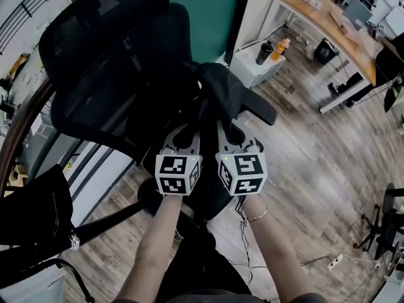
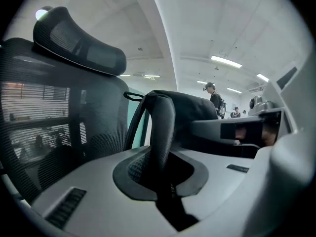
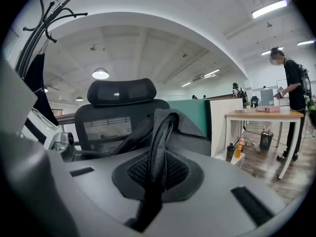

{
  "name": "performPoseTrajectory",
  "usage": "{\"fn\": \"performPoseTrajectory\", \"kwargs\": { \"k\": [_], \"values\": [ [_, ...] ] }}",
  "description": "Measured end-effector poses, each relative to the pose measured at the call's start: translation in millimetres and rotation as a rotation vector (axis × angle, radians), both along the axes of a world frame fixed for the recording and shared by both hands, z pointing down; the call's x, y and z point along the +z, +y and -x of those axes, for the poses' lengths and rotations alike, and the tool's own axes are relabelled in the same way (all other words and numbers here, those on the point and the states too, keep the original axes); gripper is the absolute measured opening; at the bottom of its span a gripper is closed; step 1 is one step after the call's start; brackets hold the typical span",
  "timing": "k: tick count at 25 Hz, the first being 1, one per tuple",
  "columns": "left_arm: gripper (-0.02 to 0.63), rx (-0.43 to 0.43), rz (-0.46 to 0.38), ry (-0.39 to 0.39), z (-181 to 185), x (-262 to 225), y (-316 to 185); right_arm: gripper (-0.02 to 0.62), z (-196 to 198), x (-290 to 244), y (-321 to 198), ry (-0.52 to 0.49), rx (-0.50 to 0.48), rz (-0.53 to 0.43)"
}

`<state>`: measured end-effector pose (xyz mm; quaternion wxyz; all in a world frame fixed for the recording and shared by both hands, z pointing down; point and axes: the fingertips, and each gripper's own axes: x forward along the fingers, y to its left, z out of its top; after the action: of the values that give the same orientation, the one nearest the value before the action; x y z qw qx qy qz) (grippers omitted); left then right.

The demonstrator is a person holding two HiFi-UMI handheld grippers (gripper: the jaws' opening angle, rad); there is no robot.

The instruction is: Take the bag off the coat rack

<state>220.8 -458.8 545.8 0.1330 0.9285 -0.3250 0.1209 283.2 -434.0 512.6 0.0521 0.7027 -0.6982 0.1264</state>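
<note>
The left gripper point(image 2: 159, 179) is pinched narrow on a black strap point(image 2: 162, 127) that rises straight out from between its jaws. The right gripper point(image 3: 154, 179), just beside it, is clamped nearly closed on the other strap point(image 3: 160, 137). Both straps lead ahead into the black bag point(image 1: 221, 90), which hangs just beyond the jaws over the office chair point(image 1: 107, 55). The coat rack point(image 3: 47, 14) stands well off to the right gripper's left, so the bag looks clear of its hooks, though the lower hooks are hard to make out. Removal seems done; next comes lowering the bag somewhere steady with both grips level.
</note>
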Motion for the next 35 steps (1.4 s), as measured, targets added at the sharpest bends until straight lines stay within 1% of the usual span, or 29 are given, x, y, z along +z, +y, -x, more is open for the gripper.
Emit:
{"fn": "performPoseTrajectory", "kwargs": {
  "k": [8,13,17,22,29,32,35],
  "values": [
    [0.052,-0.014,0.058,-0.031,11.9,45.3,-29.4,0.009,12.1,45.1,-30.6,-0.021,-0.013,0.078],
    [0.052,-0.034,0.115,-0.053,22.2,72.7,-37.7,0.009,21.2,71.7,-41.0,-0.022,-0.035,0.132],
    [0.052,-0.069,0.131,-0.054,32.1,81.2,-47.7,0.011,31.4,77.1,-53.3,-0.029,-0.059,0.136],
    [0.063,-0.105,0.140,-0.077,45.7,90.9,-59.5,0.012,44.2,84.6,-67.3,-0.024,-0.083,0.152],
    [0.091,-0.143,0.190,-0.110,69.9,103.9,-68.2,0.020,67.8,92.1,-76.0,-0.040,-0.133,0.163],
    [0.106,-0.169,0.217,-0.132,82.3,110.2,-70.4,0.032,79.0,97.2,-77.9,-0.061,-0.154,0.170],
    [0.123,-0.197,0.243,-0.155,95.1,116.2,-71.5,0.062,90.0,104.5,-77.5,-0.097,-0.176,0.196]
  ]
}}
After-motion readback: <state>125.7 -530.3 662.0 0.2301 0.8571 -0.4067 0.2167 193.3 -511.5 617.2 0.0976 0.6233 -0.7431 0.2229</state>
